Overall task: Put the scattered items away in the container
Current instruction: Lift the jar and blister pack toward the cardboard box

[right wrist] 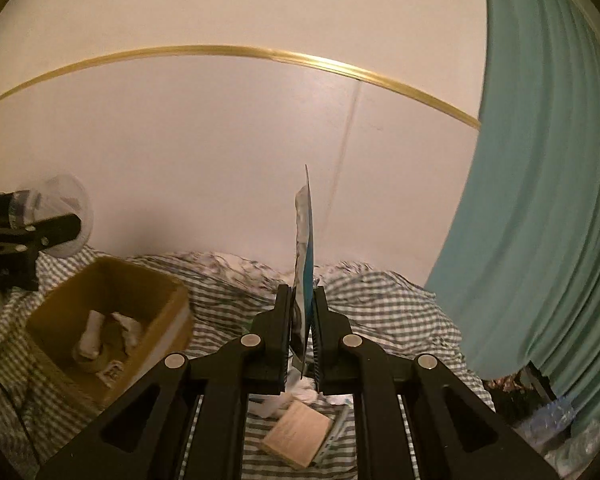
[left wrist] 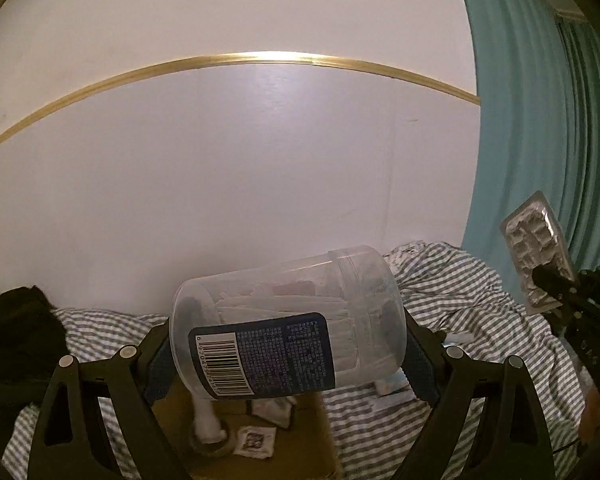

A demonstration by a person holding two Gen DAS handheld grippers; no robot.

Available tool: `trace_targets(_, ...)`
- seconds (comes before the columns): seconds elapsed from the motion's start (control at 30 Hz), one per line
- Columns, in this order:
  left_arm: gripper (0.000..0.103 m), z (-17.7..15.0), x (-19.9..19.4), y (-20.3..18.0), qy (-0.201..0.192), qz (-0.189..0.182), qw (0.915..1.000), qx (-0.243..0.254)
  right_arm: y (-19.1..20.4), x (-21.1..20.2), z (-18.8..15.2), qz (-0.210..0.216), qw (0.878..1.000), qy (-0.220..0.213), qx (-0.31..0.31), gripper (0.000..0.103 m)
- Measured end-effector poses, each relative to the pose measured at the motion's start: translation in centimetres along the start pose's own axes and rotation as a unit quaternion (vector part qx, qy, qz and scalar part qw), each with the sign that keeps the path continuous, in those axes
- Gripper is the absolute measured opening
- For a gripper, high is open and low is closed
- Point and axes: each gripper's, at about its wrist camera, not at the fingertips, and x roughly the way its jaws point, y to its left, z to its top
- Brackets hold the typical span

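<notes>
The box (right wrist: 104, 320), an open cardboard one, sits on the striped bed (right wrist: 380, 312) at the lower left of the right wrist view, its near rim a pale edge facing the middle. A white roll (right wrist: 90, 338), some crumpled white bits and a small printed packet lie on its floor; plenty of floor is still bare.

The left tool (left wrist: 288, 320) is clamped on a clear jar (left wrist: 288, 316), held on its side at the bottom centre of the left view, one pad against its base and the other against its lidded end. A dark label with a barcode faces the camera, and pale strips show inside. The jar hangs above the box, whose inside shows just under it.

The right tool (right wrist: 302, 304) is pressed together on a thin blister pack (right wrist: 304, 248), edge-on and standing upright at the centre of its own view. In the left view the same pack shows its silver pockets at the right edge.

Below the right tool a tan block (right wrist: 296, 436) and white scraps lie on the bed. Between the two tools the air is clear. A white wall (left wrist: 260, 140) with a gold strip closes the far side, a teal curtain (right wrist: 540, 200) the right. A black cloth (left wrist: 20, 320) lies at the left edge of the left view.
</notes>
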Motion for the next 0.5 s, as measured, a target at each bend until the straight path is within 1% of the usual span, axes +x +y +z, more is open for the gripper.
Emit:
trace_targets(0.2, 0.093, -0.5, -0.1, 2.0, 0.009, 0.029, 0.9995, -0.002, 2.5, -0.3, 0.1, 0.037, 0.999, -0.007, 0.002, 0.009)
trace_targets(0.33, 0.093, -0.6, 1.0, 3.1, 0.018, 0.044, 0.9988, -0.009, 4.1, 1.0, -0.2, 0.075, 0.997, -0.003, 0.010, 0.009)
trace_targets(0.5, 0.093, -1.4, 3.0, 4.3, 0.033, 0.057, 0.9978, -0.012, 5.9, 3.4, -0.9, 0.101, 0.995, 0.011, 0.010, 0.009)
